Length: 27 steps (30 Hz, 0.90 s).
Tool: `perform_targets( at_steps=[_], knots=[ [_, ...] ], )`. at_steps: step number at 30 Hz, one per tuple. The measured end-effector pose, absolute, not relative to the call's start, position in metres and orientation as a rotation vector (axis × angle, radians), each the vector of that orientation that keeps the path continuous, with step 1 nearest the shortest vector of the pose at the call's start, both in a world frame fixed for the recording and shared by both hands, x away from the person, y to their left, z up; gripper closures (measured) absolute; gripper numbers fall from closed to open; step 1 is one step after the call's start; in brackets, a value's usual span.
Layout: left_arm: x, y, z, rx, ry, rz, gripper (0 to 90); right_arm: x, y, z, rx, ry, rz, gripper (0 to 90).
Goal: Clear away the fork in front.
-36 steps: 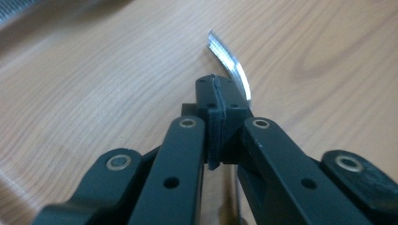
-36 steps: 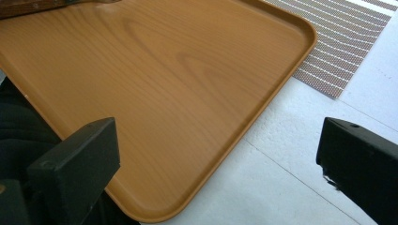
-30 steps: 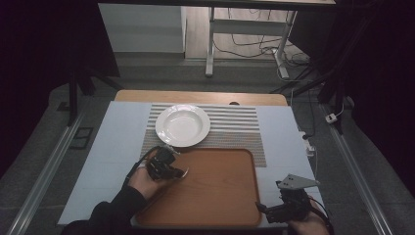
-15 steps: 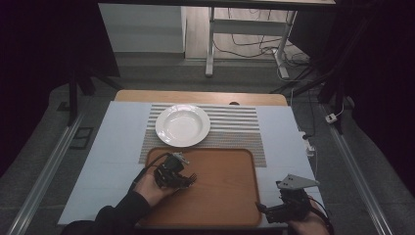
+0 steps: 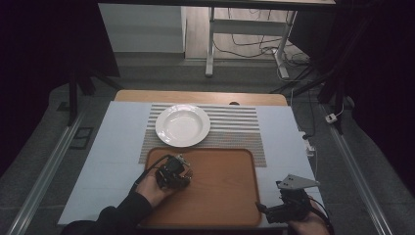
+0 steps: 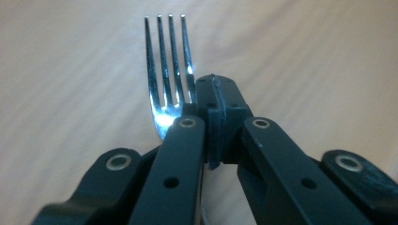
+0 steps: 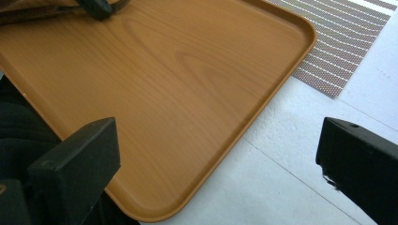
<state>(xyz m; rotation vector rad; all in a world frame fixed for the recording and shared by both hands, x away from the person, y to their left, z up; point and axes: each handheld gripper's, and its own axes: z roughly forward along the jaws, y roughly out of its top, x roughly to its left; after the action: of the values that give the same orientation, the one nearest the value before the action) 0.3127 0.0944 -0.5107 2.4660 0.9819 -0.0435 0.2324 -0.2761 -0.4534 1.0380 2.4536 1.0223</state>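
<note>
- No text, label, brand, number or sign can be read in any of the views.
- The wooden tray [image 5: 225, 188] bears only wood grain, without any printed mark.
- The white plate [image 5: 182, 125] on the far side is plain.
- The striped mat [image 5: 235, 127] under it carries only its woven lines.
- The fork [image 6: 165, 70] in the left gripper view shows bare metal with no legible stamp.
- The black jaws in both gripper views show screws and holes but no lettering.
</note>
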Motion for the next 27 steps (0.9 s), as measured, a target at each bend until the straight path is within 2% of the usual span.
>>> perform_targets(
  at_steps=[10, 27],
  knots=[
    [0.329, 0.132, -0.512, 2.398, 1.156, -0.024, 89.0, 0.233, -0.276, -0.454, 1.039, 2.457, 1.021, 0.0],
    [0.336, 0.171, -0.512, 2.345, 1.317, -0.007, 87.1, 0.233, -0.277, -0.454, 1.05, 2.455, 1.017, 0.0]
  ],
)
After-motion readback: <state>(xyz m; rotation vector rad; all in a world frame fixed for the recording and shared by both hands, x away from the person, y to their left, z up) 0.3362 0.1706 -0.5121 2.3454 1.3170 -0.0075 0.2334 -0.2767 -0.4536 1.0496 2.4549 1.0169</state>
